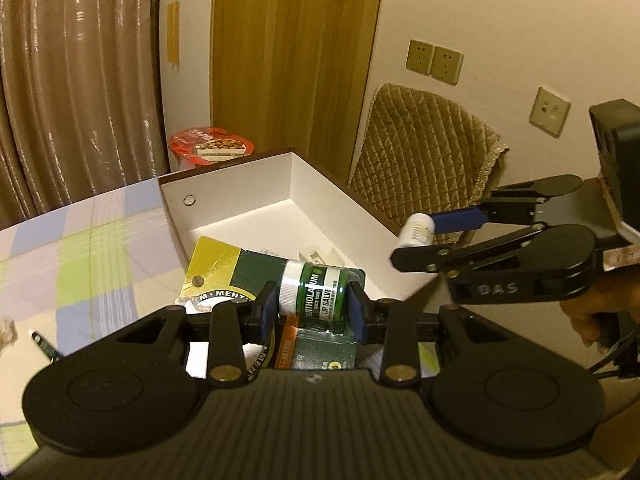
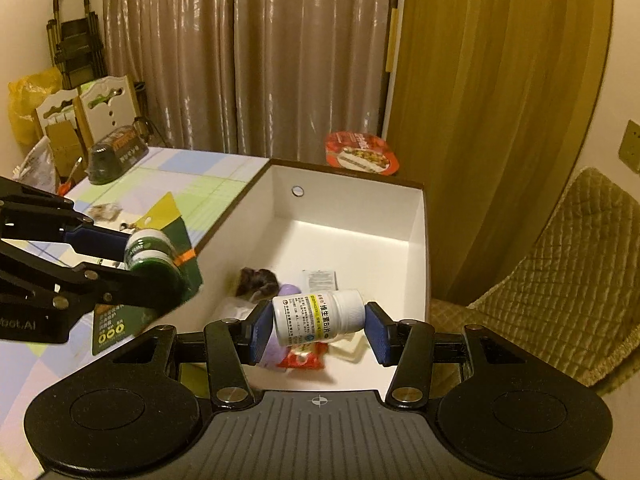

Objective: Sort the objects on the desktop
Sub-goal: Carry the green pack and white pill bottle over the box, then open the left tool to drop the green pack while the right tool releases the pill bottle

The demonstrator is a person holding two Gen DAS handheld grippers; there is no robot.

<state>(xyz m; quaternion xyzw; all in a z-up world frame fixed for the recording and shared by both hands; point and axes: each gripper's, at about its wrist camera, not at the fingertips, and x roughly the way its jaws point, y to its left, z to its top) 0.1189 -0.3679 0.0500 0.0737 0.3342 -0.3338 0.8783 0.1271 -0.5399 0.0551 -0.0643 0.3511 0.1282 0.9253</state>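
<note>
The lip salve pack (image 1: 312,294) is clamped crosswise in the left gripper (image 1: 312,312) at the box's (image 2: 416,216) near-left edge; the pill bottle (image 2: 320,316), gripped crosswise by the right gripper (image 2: 318,330), is held over the box's near end.

Ahead of me hang shiny taupe curtains (image 2: 240,52), with a tall wooden panel (image 2: 500,92) to their right against a cream wall (image 1: 500,20). Wall sockets (image 1: 434,62) sit above a chair draped in a quilted olive cover (image 1: 420,148). Past the far left corner of the checked tablecloth (image 2: 192,184) stands what may be a folded ladder (image 2: 74,32). The light is warm and dim.
</note>
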